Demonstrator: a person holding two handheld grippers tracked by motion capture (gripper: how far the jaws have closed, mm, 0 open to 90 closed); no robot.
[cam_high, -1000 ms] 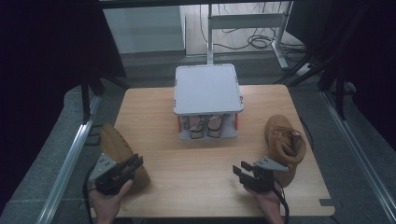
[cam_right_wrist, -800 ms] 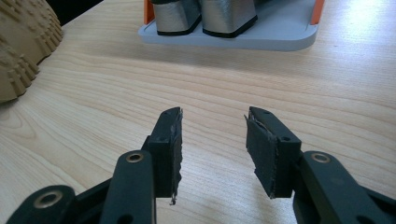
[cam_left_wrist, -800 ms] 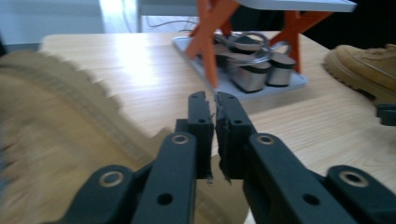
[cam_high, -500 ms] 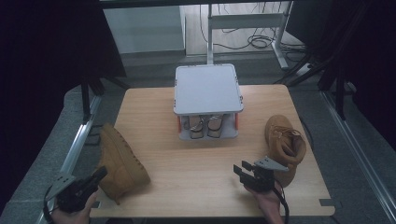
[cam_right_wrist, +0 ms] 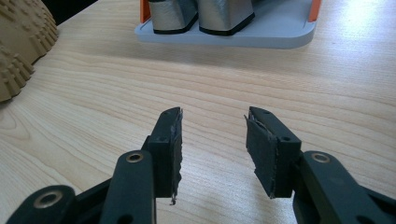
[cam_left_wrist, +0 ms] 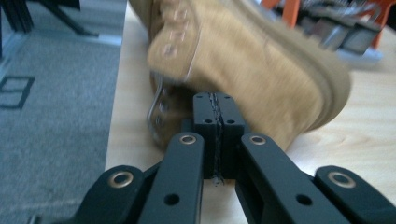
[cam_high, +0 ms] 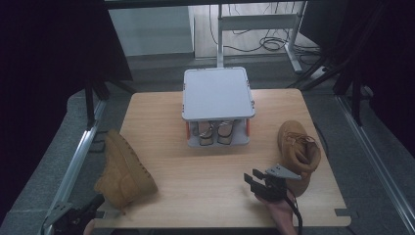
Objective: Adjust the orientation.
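Boot (cam_high: 123, 171) on side at table's left edge, long axis running front-to-back; left gripper (cam_left_wrist: 217, 122) fingers pressed together, empty.

No readable text, brand or number appeared on the boots, the rack or the table (a floor marking in the left gripper view stayed illegible).
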